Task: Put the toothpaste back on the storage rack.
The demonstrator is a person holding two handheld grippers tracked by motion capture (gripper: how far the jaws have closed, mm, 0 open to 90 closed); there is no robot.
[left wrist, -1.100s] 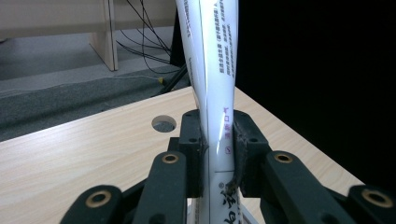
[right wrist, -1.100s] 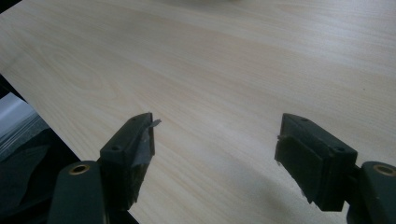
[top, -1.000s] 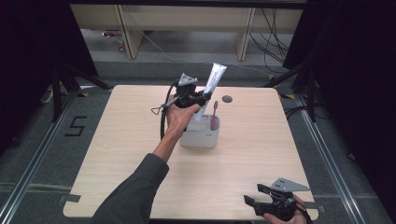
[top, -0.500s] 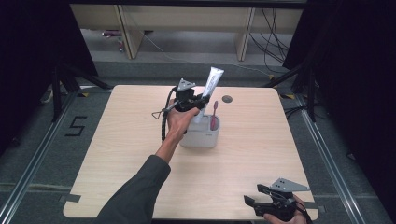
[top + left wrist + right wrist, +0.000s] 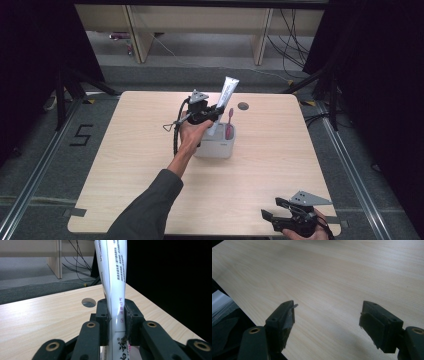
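While the person's left hand (image 5: 189,134) reaches out over the middle of the bench (image 5: 125,165), the left hand-held gripper (image 5: 216,111) is clamped on a white toothpaste tube (image 5: 225,98), its two black jaws pressed against either side of the tube's body. The tube stands nearly upright, leaning slightly toward the far right corner, with its lower end down inside a pale holder (image 5: 216,147) that sits a little beyond the bench's centre. A pink toothbrush (image 5: 229,124) stands in the same holder just beside the tube. Beyond them, near the far edge, a round cable hole (image 5: 243,106) is cut in the bench top. At the near right corner the right hand-held gripper (image 5: 272,216) hovers low over bare wood, jaws spread wide with nothing between them.
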